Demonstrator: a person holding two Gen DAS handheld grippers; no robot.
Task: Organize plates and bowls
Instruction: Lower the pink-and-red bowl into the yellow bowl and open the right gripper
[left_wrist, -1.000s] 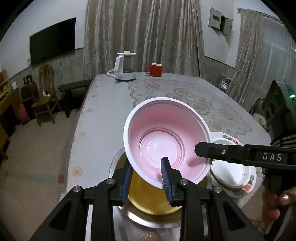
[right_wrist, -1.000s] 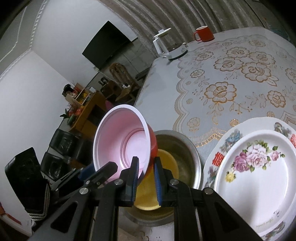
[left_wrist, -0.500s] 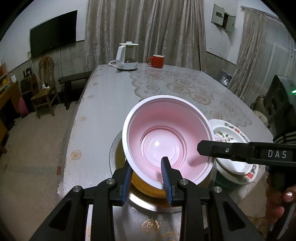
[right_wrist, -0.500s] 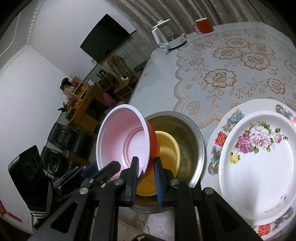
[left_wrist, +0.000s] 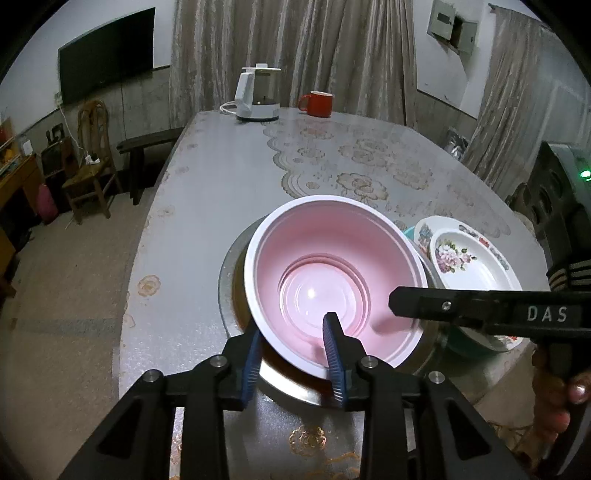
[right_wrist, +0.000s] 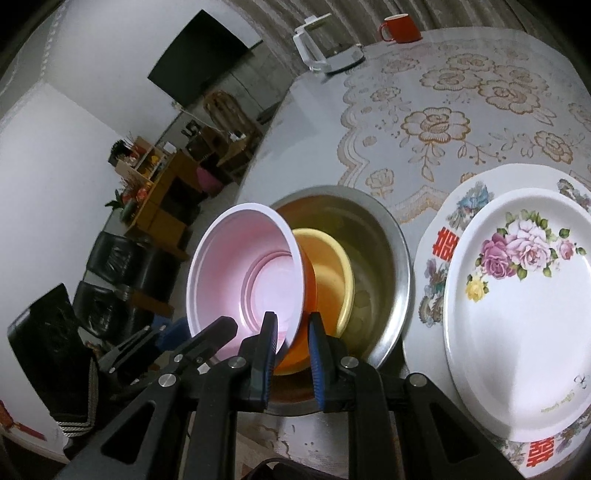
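Note:
Both grippers hold one red bowl with a pale pink inside (left_wrist: 332, 284), tilted above a steel basin (left_wrist: 229, 280). My left gripper (left_wrist: 291, 354) is shut on its near rim. My right gripper (right_wrist: 291, 354) is shut on the opposite rim of the bowl (right_wrist: 243, 277). A yellow bowl (right_wrist: 328, 269) lies inside the steel basin (right_wrist: 391, 254), right under the red bowl. A stack of floral plates (right_wrist: 517, 295) sits to the right of the basin; it also shows in the left wrist view (left_wrist: 469, 258).
A white kettle (left_wrist: 256, 96) and a red mug (left_wrist: 317, 103) stand at the far end of the table (left_wrist: 221, 166). The table's left edge drops to the floor, with a chair (left_wrist: 88, 162) and bench beyond.
The red bowl has come lower and closer over the yellow bowl in the basin. Both grippers kept their hold on its rim.

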